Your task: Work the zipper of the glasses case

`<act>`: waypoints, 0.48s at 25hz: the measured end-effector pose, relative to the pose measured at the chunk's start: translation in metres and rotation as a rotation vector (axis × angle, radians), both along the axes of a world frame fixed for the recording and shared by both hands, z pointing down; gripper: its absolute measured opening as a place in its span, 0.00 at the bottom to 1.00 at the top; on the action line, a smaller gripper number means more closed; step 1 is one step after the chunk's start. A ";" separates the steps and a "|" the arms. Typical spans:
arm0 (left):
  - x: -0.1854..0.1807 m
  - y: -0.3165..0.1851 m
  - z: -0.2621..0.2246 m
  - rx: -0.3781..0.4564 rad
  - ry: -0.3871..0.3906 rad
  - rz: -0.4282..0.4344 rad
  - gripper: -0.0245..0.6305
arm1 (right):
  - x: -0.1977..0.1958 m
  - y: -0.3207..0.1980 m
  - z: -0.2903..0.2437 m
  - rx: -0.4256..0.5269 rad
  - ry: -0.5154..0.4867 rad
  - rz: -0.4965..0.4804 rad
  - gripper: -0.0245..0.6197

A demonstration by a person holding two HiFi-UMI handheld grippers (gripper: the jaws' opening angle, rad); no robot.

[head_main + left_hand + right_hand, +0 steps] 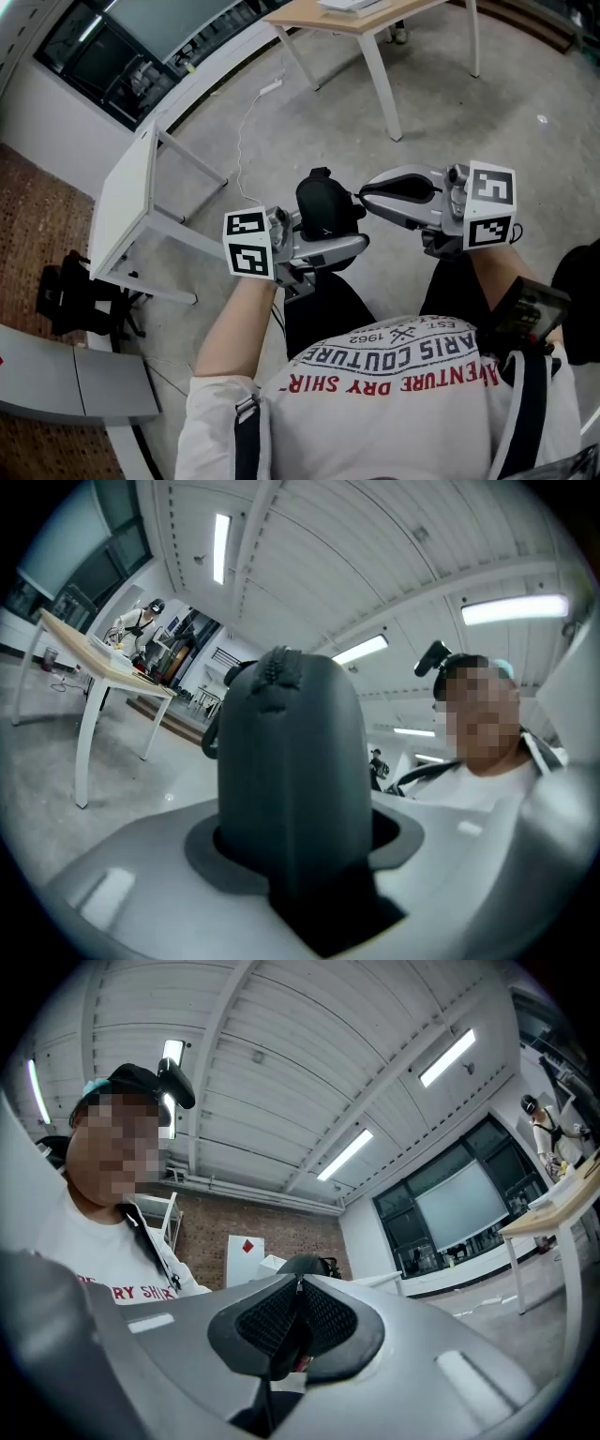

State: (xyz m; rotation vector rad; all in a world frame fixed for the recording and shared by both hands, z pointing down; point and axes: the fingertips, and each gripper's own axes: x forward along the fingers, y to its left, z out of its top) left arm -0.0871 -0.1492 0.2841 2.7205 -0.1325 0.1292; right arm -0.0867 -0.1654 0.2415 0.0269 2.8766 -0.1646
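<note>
White table [127, 202] on grey floor [487, 122]. Wooden table [347, 19] beyond it. White cable [246, 122] lying between them. Brick wall [272, 1232]. Ceiling strip lights [448, 1057].

Handheld rig and wearer. The left gripper [342, 239] and right gripper [366, 199] are smooth light-grey moulded shells, each jaw lined in black; the right gripper's pads [267, 1321] carry a fine mesh texture. Each gripper bears a white cube printed with black square markers: left cube [248, 246], right cube [489, 208]. Clothing — a white short-sleeved T-shirt [394, 403] with red and dark-blue lettering, crossed by dark shoulder straps [247, 441]; a black device [527, 314] sits at the right wrist.
</note>
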 end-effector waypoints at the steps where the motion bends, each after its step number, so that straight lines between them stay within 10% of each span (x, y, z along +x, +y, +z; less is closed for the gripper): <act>1: 0.000 -0.001 -0.001 -0.006 0.014 -0.006 0.42 | 0.000 0.000 0.000 -0.002 -0.001 0.003 0.07; 12: -0.001 -0.016 -0.022 -0.031 0.181 -0.102 0.42 | 0.001 -0.003 0.001 -0.025 -0.011 0.010 0.07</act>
